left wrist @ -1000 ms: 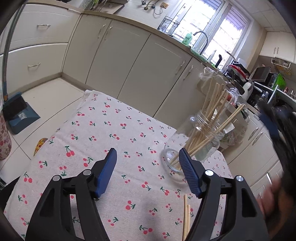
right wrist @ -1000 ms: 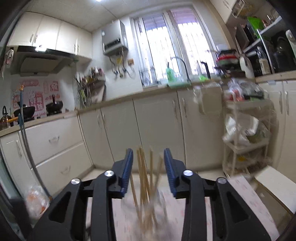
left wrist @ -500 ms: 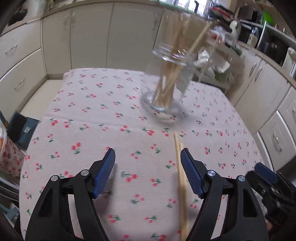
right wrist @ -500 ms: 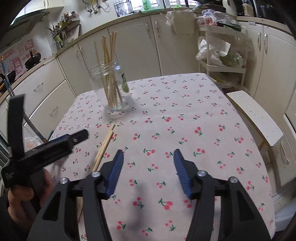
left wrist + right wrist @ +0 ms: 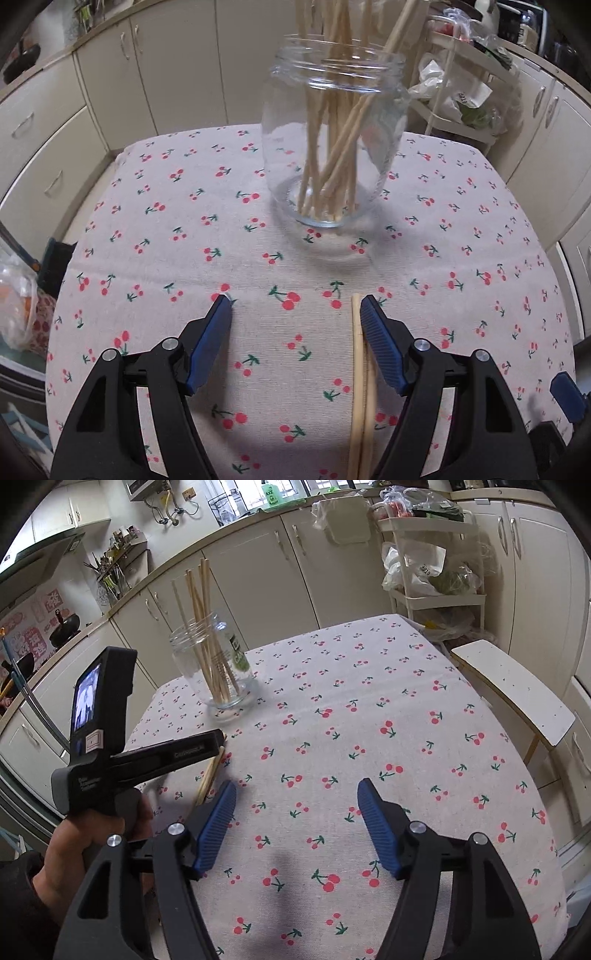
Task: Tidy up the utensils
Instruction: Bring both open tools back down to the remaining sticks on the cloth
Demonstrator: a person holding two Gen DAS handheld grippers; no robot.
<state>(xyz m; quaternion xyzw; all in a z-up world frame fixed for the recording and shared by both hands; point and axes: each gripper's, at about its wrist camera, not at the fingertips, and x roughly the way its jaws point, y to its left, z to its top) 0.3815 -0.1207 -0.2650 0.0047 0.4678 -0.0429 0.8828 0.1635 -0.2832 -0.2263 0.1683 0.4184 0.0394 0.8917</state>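
Surface: table under a pale tablecloth [image 5: 258, 258] printed with red cherries. Room, left to right: cream base cabinets [image 5: 44, 147] with drawer handles on the left and along the back wall; white tiered cart [image 5: 436, 590] stuffed with plastic bags at back right; white bench [image 5: 517, 694] off the table's right edge.

Glass jar [image 5: 332, 147] stood upright toward the far middle of the table, holding a bundle of wooden chopsticks [image 5: 332, 122] leaning at mixed angles, tops above the rim.

Left gripper [image 5: 295, 310] hovered low over the cloth, blue pads spread wide, nothing between them. 2 loose chopsticks [image 5: 357, 369] lay flat, side by side, pointing toward the jar. Their far ends sat just inside the right pad; whether they touched it could not be told. The jar was ahead of the jaws, well apart.

Right gripper [image 5: 297, 794] also stood spread wide and empty over bare cloth, with the loose chopsticks off to its left, beneath the left gripper's body.
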